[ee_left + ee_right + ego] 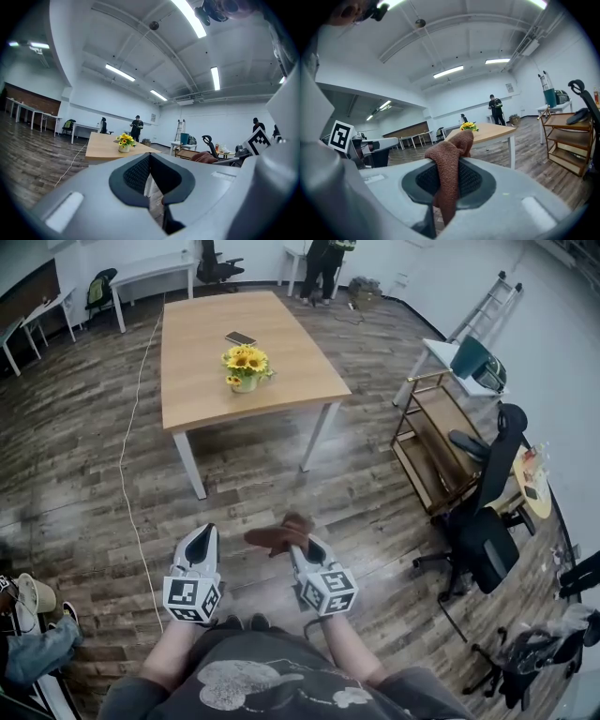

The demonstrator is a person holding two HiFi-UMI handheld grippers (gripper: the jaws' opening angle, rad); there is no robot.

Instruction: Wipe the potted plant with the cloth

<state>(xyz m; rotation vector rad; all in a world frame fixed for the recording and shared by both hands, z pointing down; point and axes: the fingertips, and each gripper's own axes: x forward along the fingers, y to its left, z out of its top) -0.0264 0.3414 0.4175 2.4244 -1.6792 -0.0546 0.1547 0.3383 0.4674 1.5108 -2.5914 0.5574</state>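
A potted plant (246, 368) with yellow sunflowers in a pale pot stands near the middle of a wooden table (192, 343), well ahead of both grippers. It shows small in the left gripper view as the potted plant (124, 142) and in the right gripper view as the potted plant (469, 126). My right gripper (296, 549) is shut on a brown knitted cloth (277, 535), which sticks out above the jaws and hangs below them as the cloth (449, 173). My left gripper (203, 542) is shut with nothing in it and points level at the table.
A phone (240, 338) lies on the table behind the plant. A wooden shelf trolley (433, 439) and black office chairs (486, 512) stand to the right. A white cable (129, 493) runs along the wood floor at left. A person (323, 261) stands at the far end.
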